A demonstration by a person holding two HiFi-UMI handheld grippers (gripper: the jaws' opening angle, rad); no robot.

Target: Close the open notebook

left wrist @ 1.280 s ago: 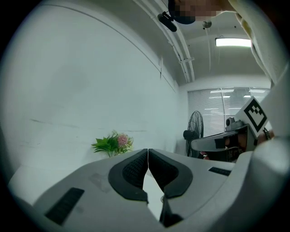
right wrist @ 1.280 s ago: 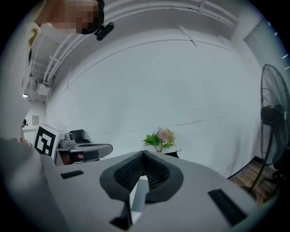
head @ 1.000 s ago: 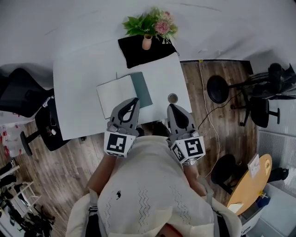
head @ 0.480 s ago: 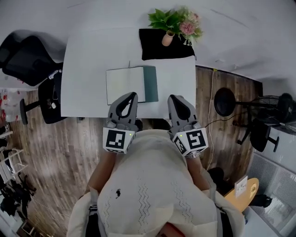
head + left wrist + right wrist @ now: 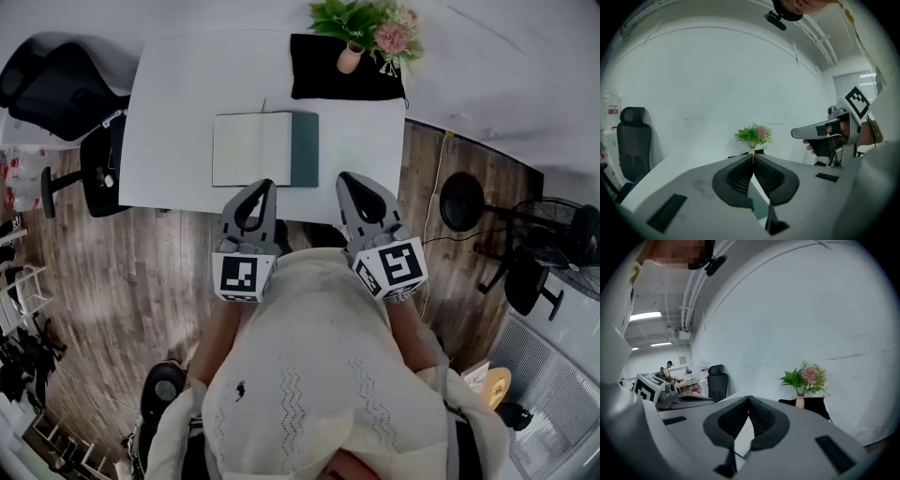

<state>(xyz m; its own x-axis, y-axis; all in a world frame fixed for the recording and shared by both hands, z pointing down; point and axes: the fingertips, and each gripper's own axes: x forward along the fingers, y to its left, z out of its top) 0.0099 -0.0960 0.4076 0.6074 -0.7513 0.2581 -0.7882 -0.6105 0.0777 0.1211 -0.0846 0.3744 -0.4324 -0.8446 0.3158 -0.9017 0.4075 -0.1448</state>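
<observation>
White table (image 5: pixel 169 112) bears open notebook (image 5: pixel 255 148) near its front edge.

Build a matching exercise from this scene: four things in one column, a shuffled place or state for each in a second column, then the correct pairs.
Column one:
1. notebook
2. vase
3. left tool
4. chair

Column two:
A. stands on the black cloth
B. shut, holding nothing
C. lies open on the white table
D. on the floor at the table's left end, as the head view shows it

Pairs: 1-C, 2-A, 3-B, 4-D
</observation>
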